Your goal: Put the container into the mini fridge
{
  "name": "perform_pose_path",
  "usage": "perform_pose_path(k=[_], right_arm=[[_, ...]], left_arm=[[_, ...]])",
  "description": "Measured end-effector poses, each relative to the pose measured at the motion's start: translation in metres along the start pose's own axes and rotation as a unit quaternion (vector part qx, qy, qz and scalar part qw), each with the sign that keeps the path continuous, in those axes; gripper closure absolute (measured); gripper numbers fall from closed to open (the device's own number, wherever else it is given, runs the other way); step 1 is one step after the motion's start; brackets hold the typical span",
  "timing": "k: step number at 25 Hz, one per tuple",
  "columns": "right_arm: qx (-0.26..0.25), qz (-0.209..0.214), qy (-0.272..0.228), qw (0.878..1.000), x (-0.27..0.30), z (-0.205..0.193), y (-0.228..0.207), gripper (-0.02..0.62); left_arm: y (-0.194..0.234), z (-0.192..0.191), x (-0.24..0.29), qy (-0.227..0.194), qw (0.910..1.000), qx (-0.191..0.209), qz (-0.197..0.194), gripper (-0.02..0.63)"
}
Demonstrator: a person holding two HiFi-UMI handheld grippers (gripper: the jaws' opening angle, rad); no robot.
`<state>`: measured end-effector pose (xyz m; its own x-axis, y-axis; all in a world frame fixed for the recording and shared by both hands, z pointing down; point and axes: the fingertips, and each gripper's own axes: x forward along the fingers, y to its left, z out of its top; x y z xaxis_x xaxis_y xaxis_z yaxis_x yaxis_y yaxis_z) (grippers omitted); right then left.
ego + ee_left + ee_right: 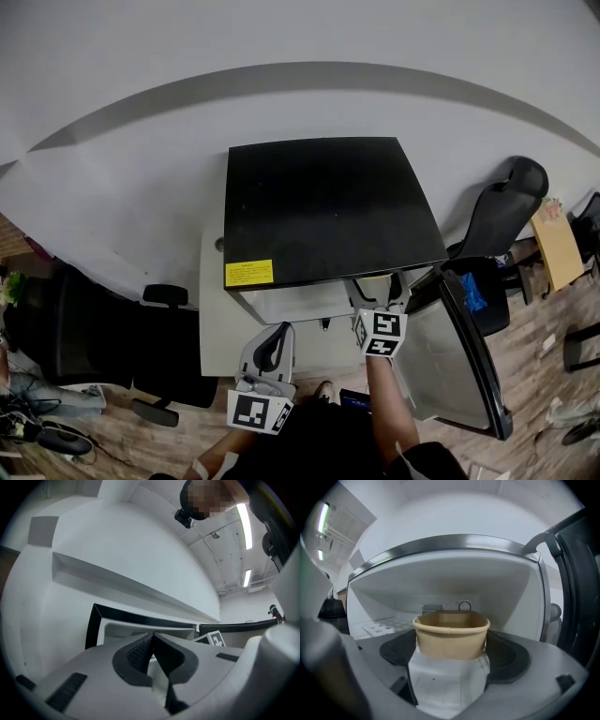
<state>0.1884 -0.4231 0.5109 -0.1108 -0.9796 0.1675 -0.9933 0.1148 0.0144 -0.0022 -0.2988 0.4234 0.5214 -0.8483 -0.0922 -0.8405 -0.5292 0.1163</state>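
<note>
A tan paper container (451,634) sits upright between the pads of my right gripper (451,641), which is shut on it at the mouth of the mini fridge (450,578). In the head view the black-topped fridge (323,206) stands against the wall with its door (464,352) swung open to the right. My right gripper (378,302) reaches under the fridge's front edge, and the container is hidden there. My left gripper (272,354) hangs lower left of the opening. Its jaws are shut on nothing, tips touching (152,637).
A yellow label (247,273) marks the fridge top's front left corner. A black office chair (112,352) stands to the left and another chair (502,211) to the right. The fridge's white inner floor (393,620) shows behind the container.
</note>
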Motion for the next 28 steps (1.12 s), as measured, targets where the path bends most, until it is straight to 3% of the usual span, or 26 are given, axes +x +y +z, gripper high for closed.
perform_pose_path(k=[12, 21, 23, 24, 26, 28], right_arm=[[0.013, -0.007, 0.015, 1.000, -0.028, -0.011, 0.005, 0.144], [0.019, 0.028, -0.007, 0.999, -0.096, 0.009, 0.028, 0.155], [0.021, 0.029, -0.015, 0.999, -0.106, 0.015, 0.033, 0.196], [0.023, 0.025, -0.021, 0.999, -0.111, 0.018, 0.034, 0.251], [0.028, 0.018, -0.031, 0.999, -0.121, 0.022, 0.034, 0.430], [0.034, 0.018, -0.034, 0.999, -0.129, 0.025, 0.037, 0.454]], left_arm=[[0.001, 0.000, -0.007, 0.001, 0.9999, -0.005, -0.016, 0.597], [-0.004, 0.001, -0.002, -0.002, 0.9995, -0.006, -0.030, 0.597], [-0.006, 0.001, -0.001, -0.003, 0.9994, -0.007, -0.033, 0.597], [-0.007, 0.000, 0.000, -0.002, 0.9993, -0.007, -0.036, 0.597], [-0.009, -0.001, 0.001, -0.001, 0.9992, -0.005, -0.040, 0.597], [-0.011, -0.002, 0.001, 0.000, 0.9991, -0.006, -0.042, 0.597]])
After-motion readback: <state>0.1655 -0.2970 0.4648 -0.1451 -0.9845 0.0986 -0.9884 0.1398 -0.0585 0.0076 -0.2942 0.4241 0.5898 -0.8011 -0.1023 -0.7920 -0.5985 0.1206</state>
